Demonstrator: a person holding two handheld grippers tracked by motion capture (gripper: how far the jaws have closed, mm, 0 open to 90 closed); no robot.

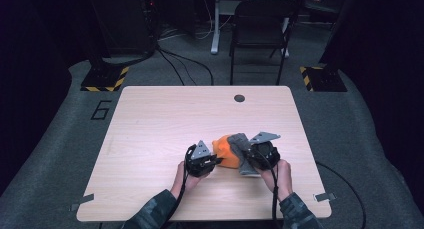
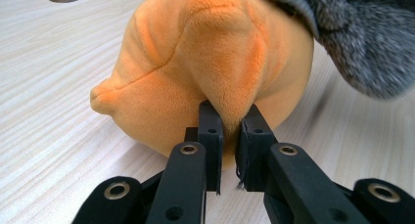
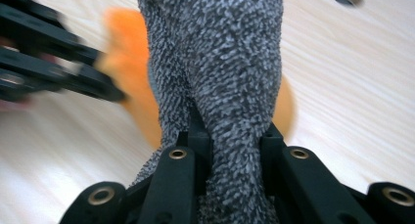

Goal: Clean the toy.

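Observation:
An orange plush ball [image 1: 226,150] lies on the wooden table [image 1: 165,119], with a grey fuzzy cloth [image 1: 241,145] draped over its right side. My left gripper [image 1: 216,161] is shut on a pinched fold of the orange plush [image 2: 215,57]; its black fingertips [image 2: 210,131] squeeze the fabric. My right gripper [image 1: 248,154] is shut on a bunched strip of the grey cloth [image 3: 230,72], which runs up between its fingers [image 3: 195,150]. In the right gripper view the orange plush [image 3: 129,62] lies behind the cloth, and the left gripper's black jaws reach in from the left, blurred.
A round cable hole [image 1: 239,98] sits near the table's far edge. A black folding chair [image 1: 260,29] stands beyond the table. Both forearms in camouflage sleeves [image 1: 150,214] come in from the bottom edge. Black cables [image 1: 185,64] trail over the grey floor.

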